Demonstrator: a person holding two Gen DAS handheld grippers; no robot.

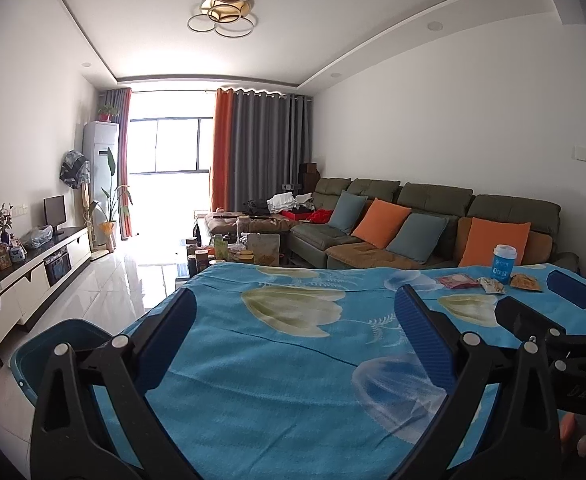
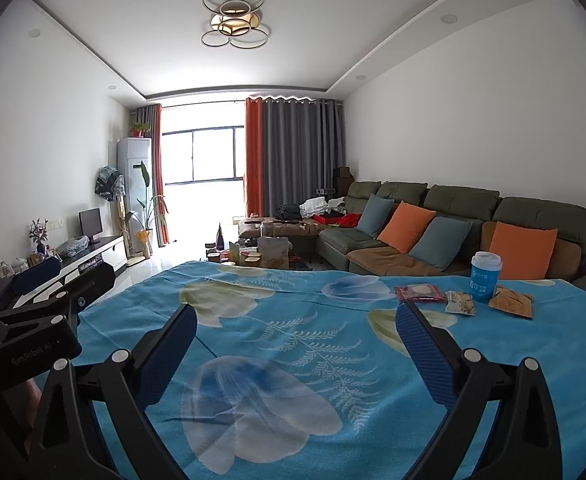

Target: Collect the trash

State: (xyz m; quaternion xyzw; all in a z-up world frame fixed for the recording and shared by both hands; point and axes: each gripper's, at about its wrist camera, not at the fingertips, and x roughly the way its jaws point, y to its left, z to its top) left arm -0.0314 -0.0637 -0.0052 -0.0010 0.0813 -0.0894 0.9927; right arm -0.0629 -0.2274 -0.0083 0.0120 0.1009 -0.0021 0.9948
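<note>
A table with a blue flowered cloth (image 2: 293, 340) carries the trash at its far right: a blue paper cup (image 2: 485, 276), a red wrapper (image 2: 419, 293), a pale snack packet (image 2: 460, 303) and an orange packet (image 2: 511, 302). The same items show in the left wrist view: the cup (image 1: 504, 263), the red wrapper (image 1: 457, 281), the pale packet (image 1: 492, 286) and the orange packet (image 1: 525, 282). My left gripper (image 1: 293, 312) is open and empty over the cloth. My right gripper (image 2: 295, 326) is open and empty, short of the trash.
A teal bin (image 1: 59, 344) stands on the floor off the table's left edge. A green sofa with cushions (image 2: 453, 224) lies behind the table. A cluttered coffee table (image 2: 261, 250) and a TV cabinet (image 1: 33, 272) stand farther off.
</note>
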